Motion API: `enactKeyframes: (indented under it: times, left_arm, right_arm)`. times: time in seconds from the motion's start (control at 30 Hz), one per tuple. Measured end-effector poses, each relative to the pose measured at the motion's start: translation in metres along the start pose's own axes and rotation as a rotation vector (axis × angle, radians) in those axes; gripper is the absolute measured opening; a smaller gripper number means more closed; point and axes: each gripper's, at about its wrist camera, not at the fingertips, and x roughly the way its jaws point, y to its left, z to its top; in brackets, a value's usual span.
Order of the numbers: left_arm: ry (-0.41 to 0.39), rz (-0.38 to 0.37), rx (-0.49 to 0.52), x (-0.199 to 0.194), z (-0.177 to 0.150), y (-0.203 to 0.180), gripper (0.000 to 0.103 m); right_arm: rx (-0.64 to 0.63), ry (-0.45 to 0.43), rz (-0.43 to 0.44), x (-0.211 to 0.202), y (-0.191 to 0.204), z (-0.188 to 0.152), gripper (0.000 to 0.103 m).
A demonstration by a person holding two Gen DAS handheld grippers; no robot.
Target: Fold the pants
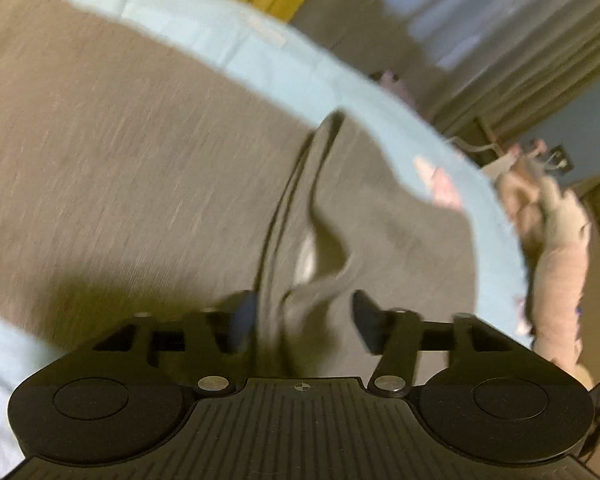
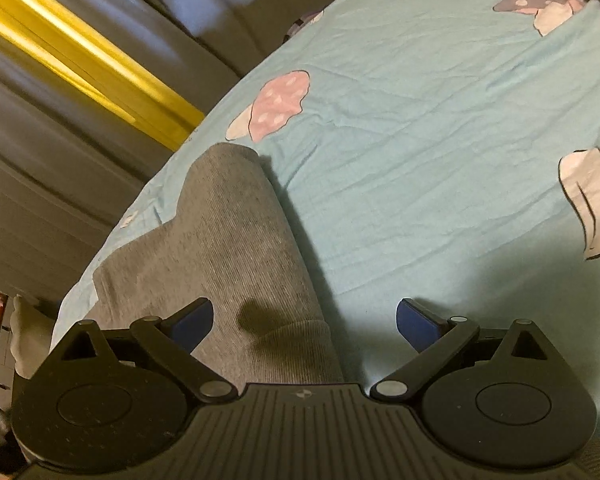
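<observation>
Grey ribbed pants lie spread on a light blue bedsheet. In the left wrist view, which is motion-blurred, my left gripper is open just above a raised fold of the grey fabric; the fold runs between the fingers. In the right wrist view a pant leg lies on the sheet, its ribbed cuff close to the gripper body. My right gripper is wide open over the cuff, its left finger above the fabric, its right finger above bare sheet.
The sheet has mushroom prints. Grey curtains and a yellow strip stand beyond the bed's edge. A person's socked foot shows at lower left of the right wrist view. Pale bundled items lie beside the bed.
</observation>
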Motion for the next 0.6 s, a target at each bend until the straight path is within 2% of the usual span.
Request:
enactKeyframes:
  times: [0.1,0.27,0.3,0.37,0.43,0.5,0.6]
  left_arm:
    - [-0.01,0.007,0.067,0.013,0.019,-0.019,0.076]
    - [0.068,0.084,0.08,0.062,0.046,-0.019,0.074]
    - [0.073,0.088,0.075,0.069,0.05,-0.019,0.071]
    - [0.069,0.049,0.05,0.081,0.059,-0.02,0.064]
    - [0.055,0.023,0.027,0.086,0.066,-0.022,0.018]
    - [0.016,-0.02,0.033,0.078,0.069,-0.026,0.017]
    - [-0.099,-0.076,0.171,0.05,0.066,-0.043,0.017]
  right_arm:
    - [-0.009,0.011,0.008,0.005,0.003,-0.002,0.098]
    - [-0.048,0.033,0.025,0.015,0.011,-0.006,0.098]
    - [-0.048,0.038,0.028,0.018,0.012,-0.006,0.098]
    - [-0.045,0.04,0.032,0.02,0.011,-0.006,0.099]
    - [-0.036,0.031,0.043,0.021,0.01,-0.006,0.099]
    - [-0.028,0.012,0.052,0.02,0.008,-0.005,0.099]
    - [-0.036,-0.027,0.083,0.017,0.009,-0.006,0.099]
